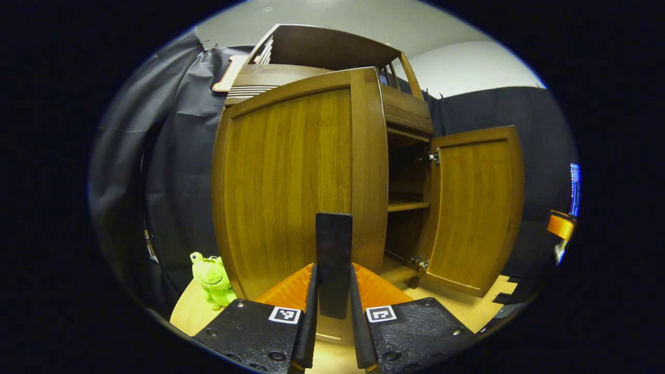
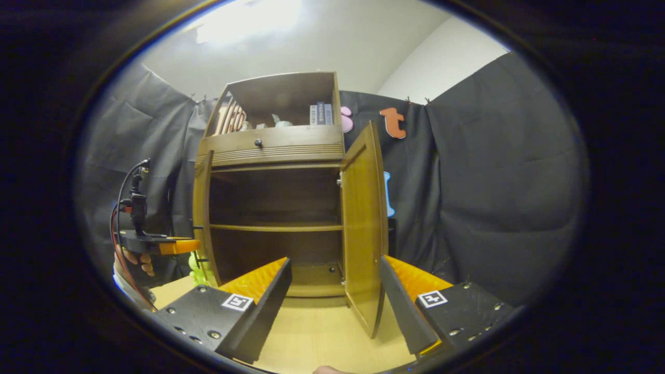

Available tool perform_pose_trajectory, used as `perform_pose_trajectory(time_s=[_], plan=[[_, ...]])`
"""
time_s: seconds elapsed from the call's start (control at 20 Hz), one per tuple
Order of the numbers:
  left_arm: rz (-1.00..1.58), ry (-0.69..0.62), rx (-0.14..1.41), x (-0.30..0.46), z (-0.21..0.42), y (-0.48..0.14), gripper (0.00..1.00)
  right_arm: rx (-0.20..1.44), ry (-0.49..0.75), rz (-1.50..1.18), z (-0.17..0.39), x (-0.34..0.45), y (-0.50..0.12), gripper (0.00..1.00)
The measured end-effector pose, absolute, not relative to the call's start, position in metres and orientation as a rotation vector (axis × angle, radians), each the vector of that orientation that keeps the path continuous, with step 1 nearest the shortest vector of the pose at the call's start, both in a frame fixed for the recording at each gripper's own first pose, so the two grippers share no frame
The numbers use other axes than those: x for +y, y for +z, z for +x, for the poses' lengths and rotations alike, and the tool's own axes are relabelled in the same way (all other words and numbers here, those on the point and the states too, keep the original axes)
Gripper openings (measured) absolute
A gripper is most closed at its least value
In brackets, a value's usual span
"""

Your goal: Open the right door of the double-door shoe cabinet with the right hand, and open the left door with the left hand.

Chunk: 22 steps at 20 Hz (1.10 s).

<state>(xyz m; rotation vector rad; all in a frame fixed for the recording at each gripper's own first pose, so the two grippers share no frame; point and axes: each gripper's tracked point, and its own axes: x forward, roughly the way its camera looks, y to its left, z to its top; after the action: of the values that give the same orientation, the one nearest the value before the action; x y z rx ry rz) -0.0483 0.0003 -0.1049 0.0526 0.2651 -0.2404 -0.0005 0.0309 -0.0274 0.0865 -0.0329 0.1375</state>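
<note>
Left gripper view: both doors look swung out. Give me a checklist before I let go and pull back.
1. Right door open: ok.
2. Left door open, shelves exposed: ok.
3. Left gripper shut on the door handle: ok, release first.
4. Right gripper open, off the right door: ok.
5. Green plush toy clear of the left door: cannot tell.

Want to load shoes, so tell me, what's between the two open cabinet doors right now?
In the right gripper view, between the left door and the right door lies the cabinet, its inside open, with one shelf across it.
</note>
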Motion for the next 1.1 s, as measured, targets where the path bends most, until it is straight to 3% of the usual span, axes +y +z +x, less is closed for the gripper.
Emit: perform_pose_trajectory(time_s=[0.05, 0.1, 0.15, 0.4, 0.5, 0.85, 1.1], plan=[[0.041, -0.251, 0.264, 0.003, -0.052, -0.103, 0.31, -0.029, 0.140, 0.075, -0.002, 0.034, -0.029, 0.99], [0.031, -0.254, 0.271, 0.008, -0.057, -0.101, 0.32, -0.028, 0.136, 0.062, -0.002, 0.037, -0.032, 0.96], [0.025, -0.255, 0.279, 0.012, -0.061, -0.100, 0.32, -0.033, 0.131, 0.054, -0.003, 0.039, -0.032, 0.99], [0.044, -0.251, 0.288, 0.031, -0.077, -0.092, 0.29, -0.049, 0.148, 0.076, -0.007, 0.055, -0.030, 0.96], [0.050, -0.233, 0.286, 0.039, -0.083, -0.090, 0.29, -0.051, 0.145, 0.087, -0.005, 0.055, -0.033, 0.99], [0.088, -0.111, 0.285, 0.070, -0.103, -0.082, 0.20, -0.030, 0.142, 0.096, 0.002, 0.057, -0.042, 0.96], [0.157, 0.010, 0.265, 0.101, -0.116, -0.075, 0.10, -0.046, 0.102, 0.058, 0.004, 0.054, -0.044, 1.00]])
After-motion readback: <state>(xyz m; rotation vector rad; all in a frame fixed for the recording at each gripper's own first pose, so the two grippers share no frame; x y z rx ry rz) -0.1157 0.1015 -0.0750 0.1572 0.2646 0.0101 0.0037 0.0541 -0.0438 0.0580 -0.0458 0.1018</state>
